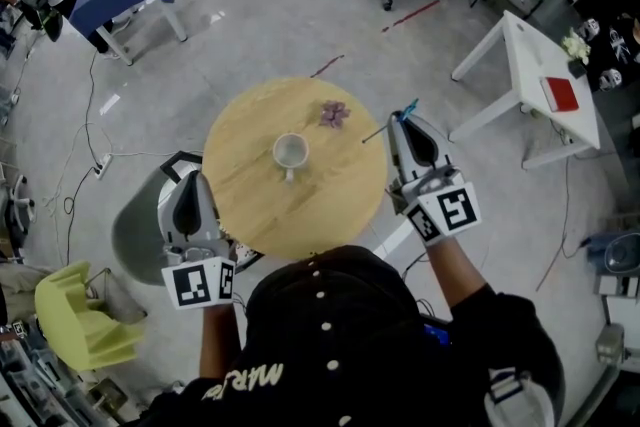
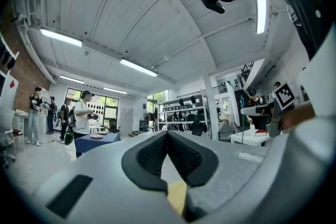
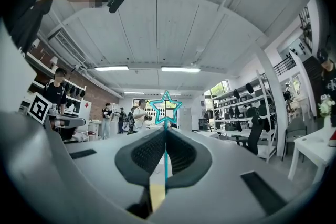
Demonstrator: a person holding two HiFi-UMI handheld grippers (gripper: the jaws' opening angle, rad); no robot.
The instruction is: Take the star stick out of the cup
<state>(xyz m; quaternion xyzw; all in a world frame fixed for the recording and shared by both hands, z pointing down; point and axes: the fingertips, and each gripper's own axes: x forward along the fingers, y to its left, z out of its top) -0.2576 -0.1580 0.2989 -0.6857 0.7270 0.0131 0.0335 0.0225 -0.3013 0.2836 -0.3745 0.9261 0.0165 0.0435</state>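
The right gripper (image 3: 166, 132) has its jaws pressed together on the stick (image 3: 166, 162). The thin blue shaft runs up the seam between the pads, and the open star stands clear just past the jaw tips. In the head view this gripper (image 1: 403, 119) hangs over the table's (image 1: 250, 210) right edge, with the cup (image 1: 290, 152) off to its left and well apart. The stick is thus out of the cup, and the cup looks empty. A small purple thing (image 1: 334, 114) lies between the gripper and the cup, nearer the cup.

The stick seems very light and fairly stiff, but so thin that it could swivel or slide in the pads. The shaft looks the right place to hold it, since the hollow star would likely bend or snap under a pinch.

The left gripper (image 2: 168, 134) is closed on nothing, pads meeting at the tips. It sits at the table's near-left edge (image 1: 190, 180), on the far side of the cup.
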